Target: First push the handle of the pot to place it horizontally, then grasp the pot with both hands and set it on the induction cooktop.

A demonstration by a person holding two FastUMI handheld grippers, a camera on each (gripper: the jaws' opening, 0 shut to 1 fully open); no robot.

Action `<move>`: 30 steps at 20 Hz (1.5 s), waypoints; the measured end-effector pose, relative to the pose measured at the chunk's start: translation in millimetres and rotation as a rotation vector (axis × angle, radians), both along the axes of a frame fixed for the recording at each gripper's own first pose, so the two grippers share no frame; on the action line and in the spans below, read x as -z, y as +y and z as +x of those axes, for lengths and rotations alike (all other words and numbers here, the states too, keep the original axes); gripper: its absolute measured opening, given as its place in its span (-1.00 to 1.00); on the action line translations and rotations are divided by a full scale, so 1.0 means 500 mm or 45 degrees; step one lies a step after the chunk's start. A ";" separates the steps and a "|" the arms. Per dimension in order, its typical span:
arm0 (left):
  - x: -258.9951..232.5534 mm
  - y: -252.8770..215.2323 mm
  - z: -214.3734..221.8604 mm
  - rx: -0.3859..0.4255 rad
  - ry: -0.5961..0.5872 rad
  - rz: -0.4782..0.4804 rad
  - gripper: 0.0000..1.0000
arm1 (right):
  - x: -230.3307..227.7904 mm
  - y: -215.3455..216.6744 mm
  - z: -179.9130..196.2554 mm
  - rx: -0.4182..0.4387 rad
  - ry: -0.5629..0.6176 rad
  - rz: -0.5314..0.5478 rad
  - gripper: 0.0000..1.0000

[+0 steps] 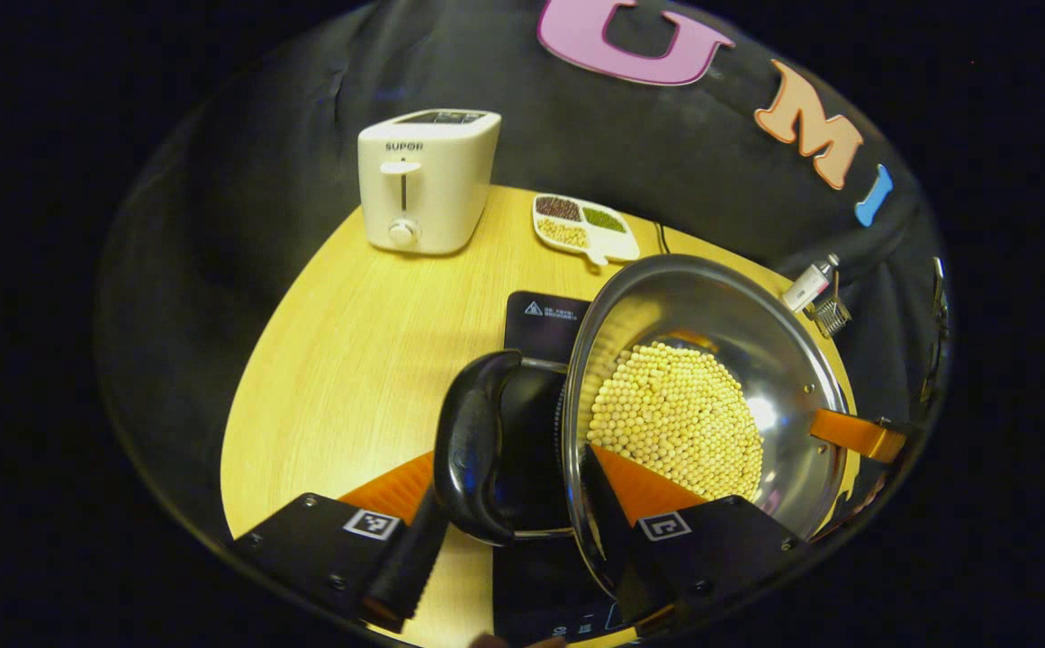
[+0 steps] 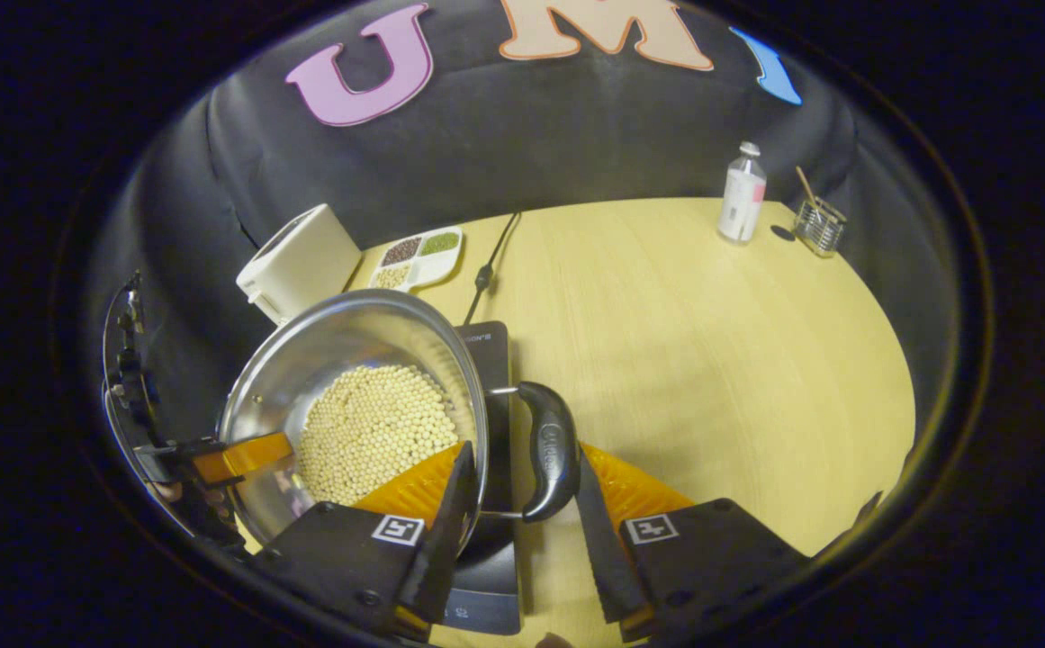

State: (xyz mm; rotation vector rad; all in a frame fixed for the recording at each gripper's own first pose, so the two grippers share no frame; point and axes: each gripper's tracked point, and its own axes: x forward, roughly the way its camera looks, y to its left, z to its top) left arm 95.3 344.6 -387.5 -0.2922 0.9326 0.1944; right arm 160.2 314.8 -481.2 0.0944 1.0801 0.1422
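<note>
Pot: over the cooktop (contact unclear), setting-down left.
Left gripper: fingers straddle its handle.
Right gripper: likewise, grip uncertain.

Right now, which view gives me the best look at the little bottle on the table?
The right gripper view: the bottle stands upright at the table's far edge, clear of everything, beside a small glass holder. In the left gripper view the bottle sits small and tilted at the picture's edge, behind the pot.

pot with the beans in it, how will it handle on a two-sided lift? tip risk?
The steel pot looks rigid but probably slick. The loose beans could slide if it tilts, shifting weight, so keep it level. The side handles flank it, so tipping seems unlikely.
</note>
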 end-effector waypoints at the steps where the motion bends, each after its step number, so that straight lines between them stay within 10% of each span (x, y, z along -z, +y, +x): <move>1: -0.008 0.006 -0.001 0.012 -0.007 0.026 0.71 | -0.007 -0.004 -0.009 -0.007 -0.005 -0.003 0.29; 6: -0.060 0.049 0.014 -0.010 -0.117 0.182 0.99 | -0.047 -0.030 -0.021 0.003 -0.103 -0.027 1.00; 18: -0.346 -0.069 0.014 0.070 -0.583 0.500 0.92 | -0.225 -0.122 -0.050 0.069 -0.342 0.099 1.00; 30: -0.601 -0.494 -0.159 0.009 -0.863 0.385 0.91 | -0.626 -0.475 -0.198 -0.030 -0.923 0.112 0.86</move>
